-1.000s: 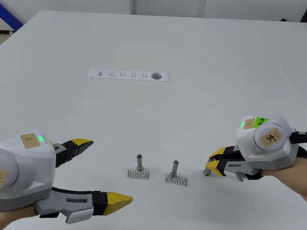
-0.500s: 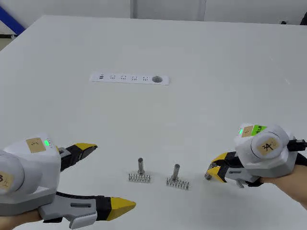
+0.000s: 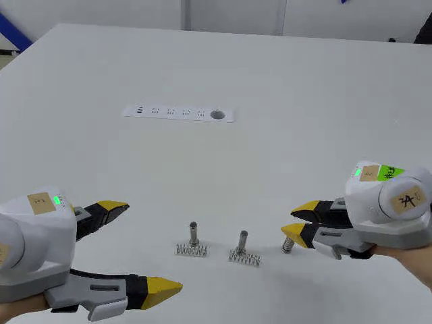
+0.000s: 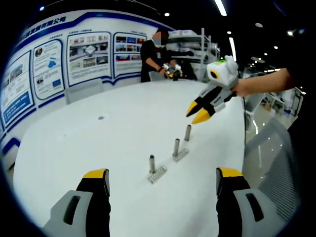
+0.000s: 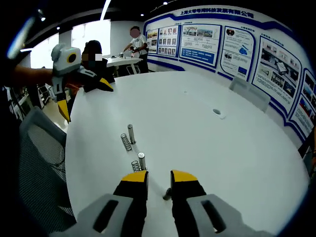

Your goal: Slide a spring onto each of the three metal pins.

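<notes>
Table (image 3: 304, 101), white, with a strip (image 3: 179, 113) of sockets toward 12 o'clock, well apart from the work. Your left gripper (image 3: 138, 246), at 8 o'clock in the head view, has its jaws spread wide and grips nothing. Your right gripper (image 3: 298, 222), at 4 o'clock, has its jaws parted by a narrow gap and is also empty. The right pin (image 3: 288, 244) stands just beside its lower tip and appears to wear a spring already, though it is too small to be sure. The middle pin (image 3: 242, 239) and left pin (image 3: 194, 231) stand upright and bare, in one row with it. The middle spring (image 3: 244, 258) and left spring (image 3: 191, 250) each lie flat at the foot of their pin, long axis running 9 to 3 o'clock. The next move likely turns on this: the middle spring lies at 8 o'clock from your right gripper's tips, nearer to it than to your left gripper, so its jaws would close across the coil.
</notes>
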A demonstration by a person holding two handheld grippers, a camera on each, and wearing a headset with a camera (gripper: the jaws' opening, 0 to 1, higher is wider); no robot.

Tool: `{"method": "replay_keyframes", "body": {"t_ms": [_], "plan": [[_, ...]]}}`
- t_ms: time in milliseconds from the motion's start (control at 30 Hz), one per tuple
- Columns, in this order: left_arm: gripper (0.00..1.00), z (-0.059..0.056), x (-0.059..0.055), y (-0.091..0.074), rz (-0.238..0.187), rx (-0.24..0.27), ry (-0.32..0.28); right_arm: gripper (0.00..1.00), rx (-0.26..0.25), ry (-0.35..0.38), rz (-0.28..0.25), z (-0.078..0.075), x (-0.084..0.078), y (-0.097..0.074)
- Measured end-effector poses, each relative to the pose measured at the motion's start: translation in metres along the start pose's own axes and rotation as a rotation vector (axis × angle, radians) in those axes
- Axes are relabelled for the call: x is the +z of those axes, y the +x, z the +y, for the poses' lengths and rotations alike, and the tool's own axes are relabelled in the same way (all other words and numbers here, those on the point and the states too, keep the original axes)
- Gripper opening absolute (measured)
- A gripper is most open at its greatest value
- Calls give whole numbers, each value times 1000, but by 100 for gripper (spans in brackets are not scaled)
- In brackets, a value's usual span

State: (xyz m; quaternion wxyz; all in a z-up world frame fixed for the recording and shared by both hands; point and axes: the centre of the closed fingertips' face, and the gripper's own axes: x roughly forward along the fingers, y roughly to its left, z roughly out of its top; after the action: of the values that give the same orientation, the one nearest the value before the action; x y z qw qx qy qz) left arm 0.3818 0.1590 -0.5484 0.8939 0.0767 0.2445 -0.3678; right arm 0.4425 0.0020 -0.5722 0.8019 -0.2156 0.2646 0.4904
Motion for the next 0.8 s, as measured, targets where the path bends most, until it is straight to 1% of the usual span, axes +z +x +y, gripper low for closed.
{"method": "replay_keyframes", "body": {"t_ms": [67, 133, 200, 233, 300, 333, 400, 433, 500, 567, 600, 700, 800], "plan": [[91, 0, 1, 0, -3, -1, -6, 19, 22, -23, 7, 9, 0, 5], [91, 0, 5, 0, -25, 6, -25, 19, 49, -37, 34, 21, -4, 16], [90, 0, 4, 0, -22, 7, -26, 20, 73, -53, 49, 30, -7, 23], [90, 0, 2, 0, -14, 6, -23, 20, 90, -66, 68, 35, -11, 29], [90, -3, 0, 1, -2, -2, -13, 20, 100, -107, 113, 39, -19, 38], [90, -4, -2, 2, 3, -5, -11, 20, 102, -122, 124, 39, -21, 41], [90, -5, -4, 2, 11, -7, -6, 20, 98, -127, 145, 37, -28, 48], [90, -5, -6, 2, 18, -8, -3, 20, 79, -128, 165, 31, -33, 51], [90, -6, -9, 3, 27, -8, 0, 20, 73, -113, 183, 27, -38, 55], [90, -8, -11, 3, 34, -13, -1, 20, 98, -68, 185, 28, -42, 58], [90, -9, -12, 3, 35, -14, -1, 19, 105, -62, 184, 29, -42, 59], [90, -9, -14, 3, 40, -17, 1, 19, 113, -76, 190, 32, -44, 62], [90, -7, -13, 3, 37, -12, -4, 17, 120, -84, 198, 33, -45, 65]]}}
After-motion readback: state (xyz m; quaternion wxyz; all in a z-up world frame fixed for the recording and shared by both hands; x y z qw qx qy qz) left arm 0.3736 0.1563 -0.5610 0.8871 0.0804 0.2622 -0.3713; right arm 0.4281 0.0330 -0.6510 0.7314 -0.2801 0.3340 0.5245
